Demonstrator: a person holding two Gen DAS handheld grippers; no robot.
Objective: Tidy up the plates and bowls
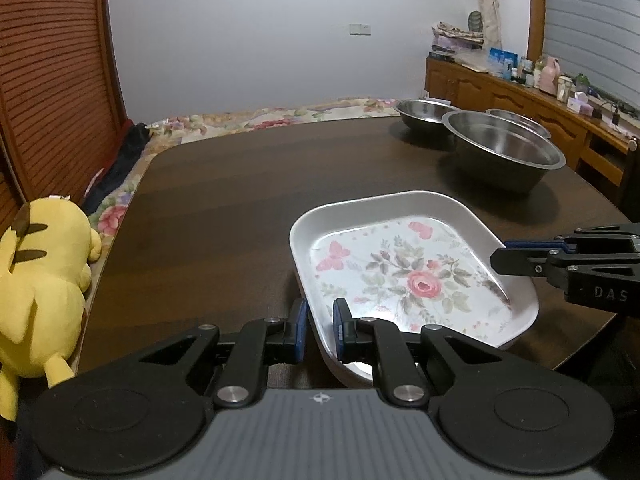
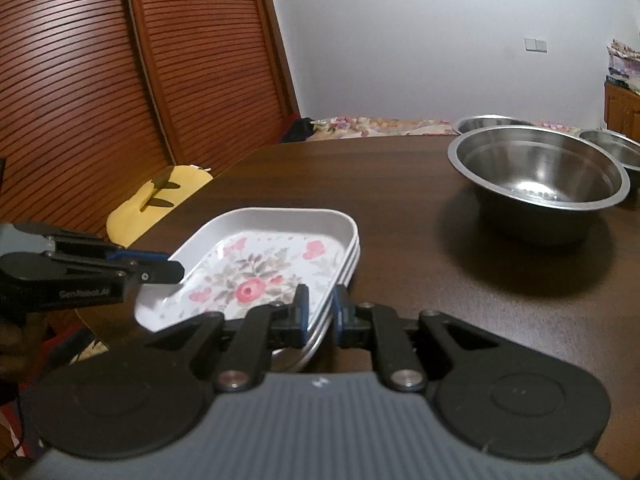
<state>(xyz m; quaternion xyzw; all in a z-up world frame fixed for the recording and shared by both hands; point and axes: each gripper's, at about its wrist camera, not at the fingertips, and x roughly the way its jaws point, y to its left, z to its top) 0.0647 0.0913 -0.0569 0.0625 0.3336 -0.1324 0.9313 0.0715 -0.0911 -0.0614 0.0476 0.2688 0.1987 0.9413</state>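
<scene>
Two grippers' fingers (image 1: pixel 303 330) (image 2: pixel 301 308) gripping floral plates' (image 2: pixel 256 276) rims, third bowl (image 2: pixel 612 152) half hidden

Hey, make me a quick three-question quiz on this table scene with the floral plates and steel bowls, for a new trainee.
1. True or false: the floral plate sits on top of a stack of like plates.
2. How many steel bowls are on the table? A) one B) two C) three
3. Fill in: the left gripper and the right gripper each straddle the plate's ____.

Key:
1. True; the right wrist view shows more rims under it.
2. C; the large steel bowl, plus the far left bowl and the far right bowl.
3. Rim; whether either has clamped it is unclear.
</scene>
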